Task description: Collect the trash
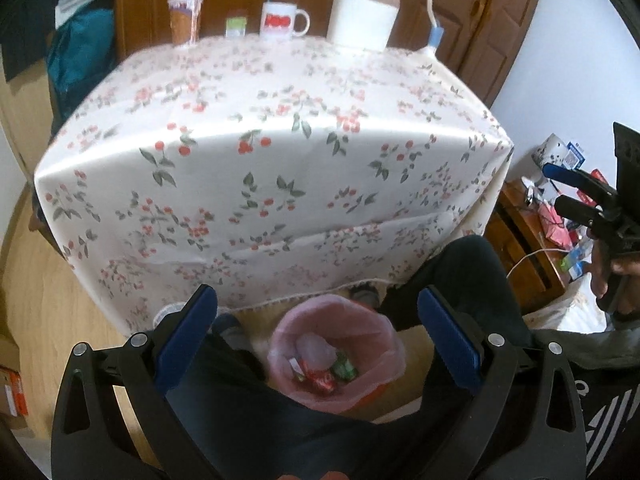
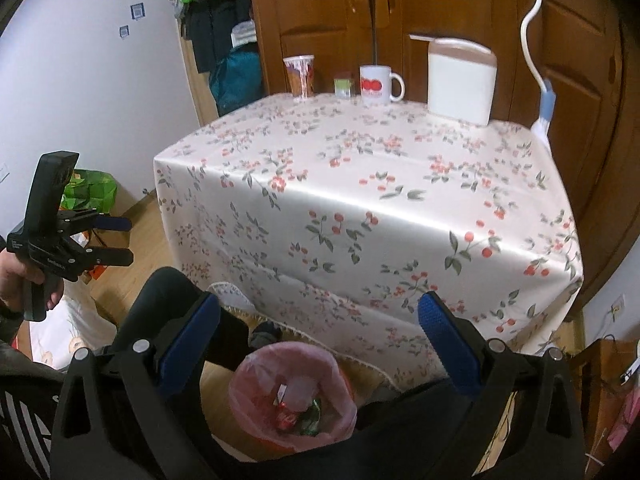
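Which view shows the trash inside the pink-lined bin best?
The left wrist view: the bin is looked into more directly, so its wrappers separate clearly. The right wrist view shows the same bin at a lower angle, contents bunched together.

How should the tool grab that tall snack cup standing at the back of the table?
Grip the snack cup around its lower body, coming in level from the near side of the table. It stands upright and narrows toward the base, so fingers closing on both sides should fit there. The small green box stands apart to its right, leaving room. Either the left tool or right tool is open.
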